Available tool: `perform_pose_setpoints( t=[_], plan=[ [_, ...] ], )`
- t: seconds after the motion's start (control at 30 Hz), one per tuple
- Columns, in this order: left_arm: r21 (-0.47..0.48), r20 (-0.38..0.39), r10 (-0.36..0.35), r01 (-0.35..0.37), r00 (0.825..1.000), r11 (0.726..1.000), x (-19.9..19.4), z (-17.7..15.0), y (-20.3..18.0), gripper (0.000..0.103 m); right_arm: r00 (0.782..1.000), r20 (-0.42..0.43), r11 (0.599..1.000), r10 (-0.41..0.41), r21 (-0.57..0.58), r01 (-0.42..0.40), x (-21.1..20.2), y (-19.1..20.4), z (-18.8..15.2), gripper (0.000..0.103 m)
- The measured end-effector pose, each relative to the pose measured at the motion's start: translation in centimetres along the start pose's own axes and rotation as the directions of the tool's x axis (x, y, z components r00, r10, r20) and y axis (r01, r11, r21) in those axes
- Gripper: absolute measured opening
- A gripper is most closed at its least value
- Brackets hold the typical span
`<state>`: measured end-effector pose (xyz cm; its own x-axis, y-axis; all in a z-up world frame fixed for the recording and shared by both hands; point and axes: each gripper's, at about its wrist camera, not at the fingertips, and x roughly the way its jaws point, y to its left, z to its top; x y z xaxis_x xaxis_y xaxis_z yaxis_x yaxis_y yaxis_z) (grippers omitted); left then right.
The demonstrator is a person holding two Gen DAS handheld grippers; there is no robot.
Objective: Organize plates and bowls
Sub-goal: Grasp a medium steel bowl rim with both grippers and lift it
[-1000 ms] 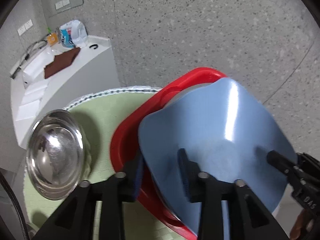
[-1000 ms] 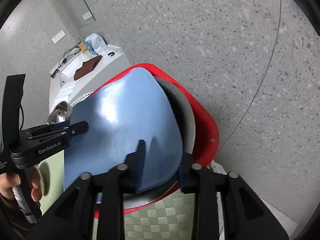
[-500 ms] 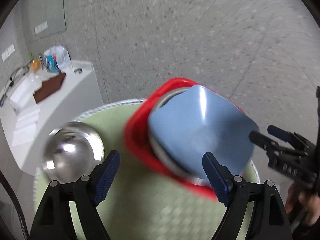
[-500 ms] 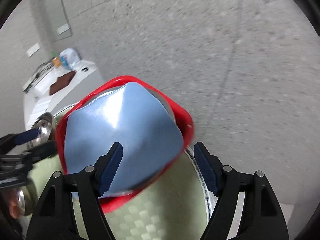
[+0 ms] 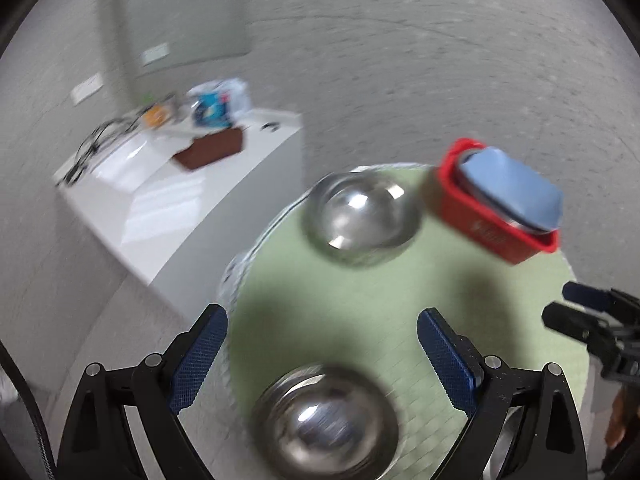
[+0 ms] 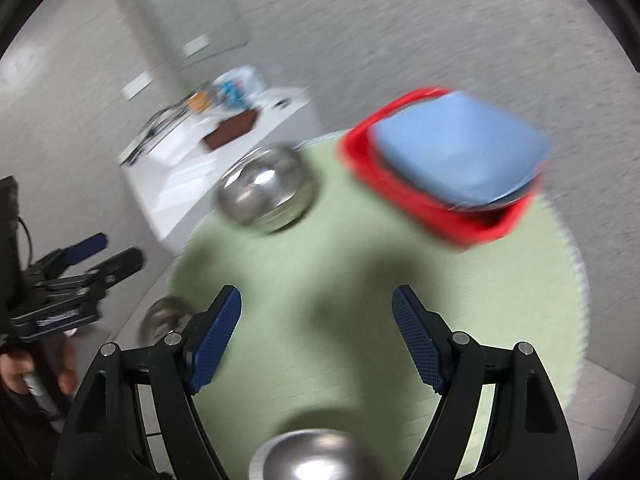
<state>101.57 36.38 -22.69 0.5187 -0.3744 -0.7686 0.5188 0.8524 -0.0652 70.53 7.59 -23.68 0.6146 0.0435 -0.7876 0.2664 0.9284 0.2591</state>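
A blue square plate (image 5: 510,190) lies on a steel dish inside a red basket (image 5: 476,222) at the far side of the round green mat (image 5: 400,312); it also shows in the right wrist view (image 6: 456,154). A steel bowl (image 5: 360,214) sits upside down left of the basket. Another steel bowl (image 5: 324,424) lies near the mat's front edge, between my left fingers. My left gripper (image 5: 322,360) is open and empty, well back from the basket. My right gripper (image 6: 316,340) is open and empty above the mat, with a steel bowl (image 6: 308,456) just below it.
A white counter (image 5: 168,208) with a brown cloth, cables and packets stands to the left, beyond the mat. Grey speckled floor lies around the table. Another steel bowl (image 6: 162,318) shows at the mat's left edge in the right wrist view.
Both grippers let go of the blue plate, opened wide and pulled back from the red basket. The plate now rests in the basket. The front bowls have come into view.
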Motion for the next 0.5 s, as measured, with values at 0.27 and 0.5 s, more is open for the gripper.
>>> perform_pose_setpoints(
  t=[0.27,0.5],
  plan=[
    [-0.122,-0.134,0.065,-0.082,0.989,0.989,1.0,-6.0,3.5,0.081,0.982,-0.171,0.992,0.083,-0.076,-0.097,6.5,6.9,-2.8,0.078],
    [-0.174,-0.247,0.017,-0.062,0.969,0.983,4.2,-6.7,2.7,0.035,0.943,-0.309,0.986,0.126,-0.068,-0.154,11.4,8.4,-4.1,0.058]
  ],
)
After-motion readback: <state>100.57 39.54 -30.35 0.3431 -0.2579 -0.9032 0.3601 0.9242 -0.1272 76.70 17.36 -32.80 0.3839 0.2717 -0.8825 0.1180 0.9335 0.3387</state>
